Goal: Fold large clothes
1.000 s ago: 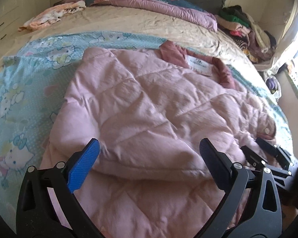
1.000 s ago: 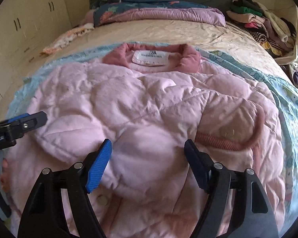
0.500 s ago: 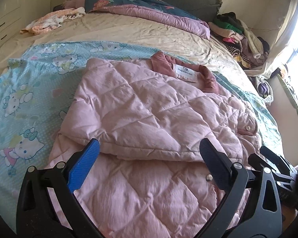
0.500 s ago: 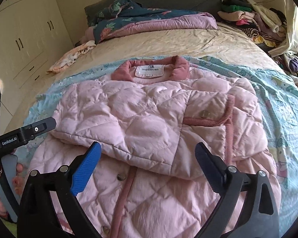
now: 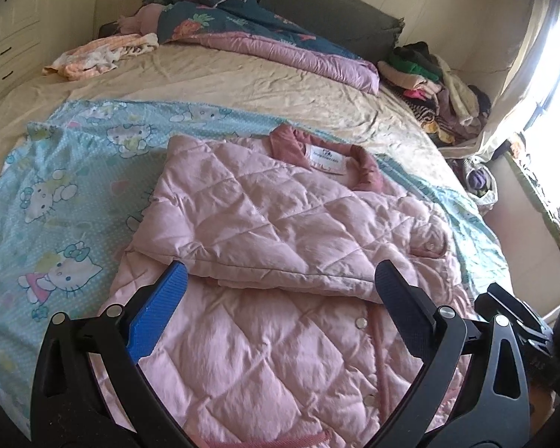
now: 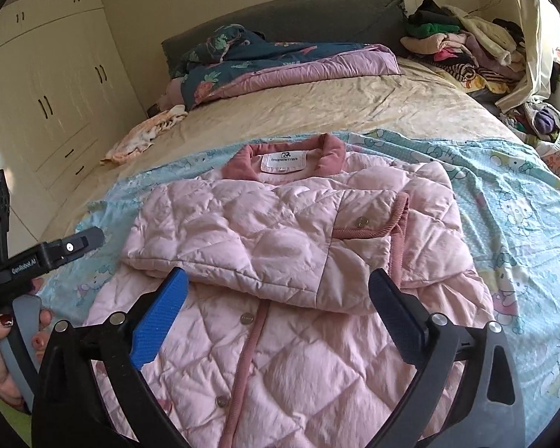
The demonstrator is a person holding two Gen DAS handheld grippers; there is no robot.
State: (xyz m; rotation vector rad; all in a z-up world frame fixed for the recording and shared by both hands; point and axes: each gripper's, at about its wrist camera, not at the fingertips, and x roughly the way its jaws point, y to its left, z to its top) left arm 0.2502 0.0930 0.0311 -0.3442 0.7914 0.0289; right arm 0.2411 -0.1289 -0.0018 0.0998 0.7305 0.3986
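Observation:
A pink quilted jacket (image 5: 280, 220) lies front up on a light blue cartoon sheet (image 5: 56, 201), its dark pink collar (image 6: 328, 149) and white label toward the headboard. Its sleeves lie folded across the chest, with a trimmed cuff (image 6: 366, 220) on top. Snap buttons run down the front below the fold. My left gripper (image 5: 280, 267) hovers open above the lower edge of the folded sleeves, with nothing between its fingers. My right gripper (image 6: 277, 273) is likewise open and empty over the same edge. A hand (image 6: 0, 339) at the left edge holds the left gripper's handle.
A beige bedsheet (image 6: 354, 104) covers the rest of the bed. A dark floral and purple quilt (image 5: 265, 37) lies bunched by the grey headboard. A heap of clothes (image 6: 463, 44) fills the far right corner and a small pale garment (image 5: 100, 52) the far left. Cream wardrobes (image 6: 48, 86) stand left.
Both grippers have pulled back and up from the jacket, which now looks smaller and farther off. The right jaws have spread wider. The jacket lies still with its sleeves folded.

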